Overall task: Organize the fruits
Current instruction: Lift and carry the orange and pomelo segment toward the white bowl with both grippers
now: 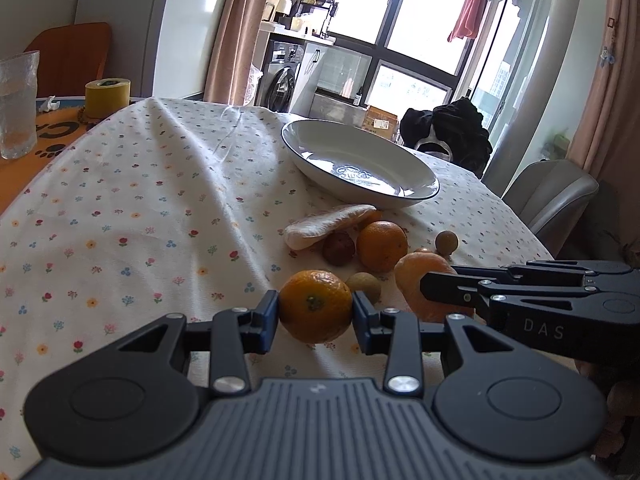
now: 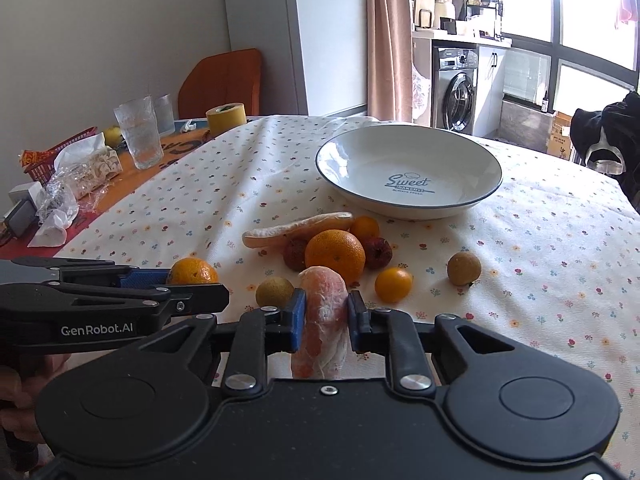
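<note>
Left hand-held gripper clamps mandarin. Right hand-held gripper clamps peeled citrus segment. Plate empty at 12 o'clock, remaining fruit between. Risk: segment soft, hard squeeze bursts it; round mandarin may slip.

A lived-in home dining area. Beyond the jaws, a surface under a flowered cloth carries a plate and fruit. Farther off stand a washing machine, laden shelves, curtains and large windows, with a towel hanging. Chairs sit around.
</note>
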A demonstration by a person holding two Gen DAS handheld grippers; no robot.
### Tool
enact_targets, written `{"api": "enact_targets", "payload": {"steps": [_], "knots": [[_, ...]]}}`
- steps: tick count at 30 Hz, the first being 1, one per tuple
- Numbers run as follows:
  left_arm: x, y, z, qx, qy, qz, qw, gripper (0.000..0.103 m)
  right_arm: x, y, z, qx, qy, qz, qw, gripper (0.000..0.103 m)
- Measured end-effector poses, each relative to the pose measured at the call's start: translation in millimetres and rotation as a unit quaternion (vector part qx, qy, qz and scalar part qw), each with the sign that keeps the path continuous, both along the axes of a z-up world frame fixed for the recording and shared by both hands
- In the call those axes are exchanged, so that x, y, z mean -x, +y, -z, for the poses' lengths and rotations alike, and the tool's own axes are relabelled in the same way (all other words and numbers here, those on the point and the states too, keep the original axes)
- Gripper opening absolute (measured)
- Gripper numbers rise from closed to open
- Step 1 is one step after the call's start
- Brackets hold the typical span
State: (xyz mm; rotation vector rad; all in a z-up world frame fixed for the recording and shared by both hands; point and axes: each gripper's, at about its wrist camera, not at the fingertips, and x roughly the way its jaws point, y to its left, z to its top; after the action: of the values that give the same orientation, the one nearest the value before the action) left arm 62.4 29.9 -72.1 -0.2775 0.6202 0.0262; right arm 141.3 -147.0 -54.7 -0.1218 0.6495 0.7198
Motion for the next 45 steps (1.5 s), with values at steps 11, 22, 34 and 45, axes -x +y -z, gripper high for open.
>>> {"api": "enact_targets", "payload": {"steps": [11,22,34,45], "knots": [[-11.0,-8.5,-14.0,-0.020,-0.010,0.002,0.9998,0.037,-15.9,-12.8,-16.6,-0.020,-0.022,0.009,1.000,0.020],[-36.7,-12.1,-28.4,-0.037,-0.017,0.007,0.9991,0.037,-41.0,-17.1,-21.7,-0.032,-0.037,0.017,0.999,0.020],[-75.9,-19.7,-36.0,-0.061,-0.007,0.022,0.9979,0.037,-83.1,-17.3,-20.6,-0.045,-0.038,0.024,0.998,0.019],[-117.9,-18.4,-40.5,-0.070,-0.002,0.035,0.9970,0.037,-123.7,-9.4,-19.8,-0.059,-0.030,0.036,0.997,0.019]]}}
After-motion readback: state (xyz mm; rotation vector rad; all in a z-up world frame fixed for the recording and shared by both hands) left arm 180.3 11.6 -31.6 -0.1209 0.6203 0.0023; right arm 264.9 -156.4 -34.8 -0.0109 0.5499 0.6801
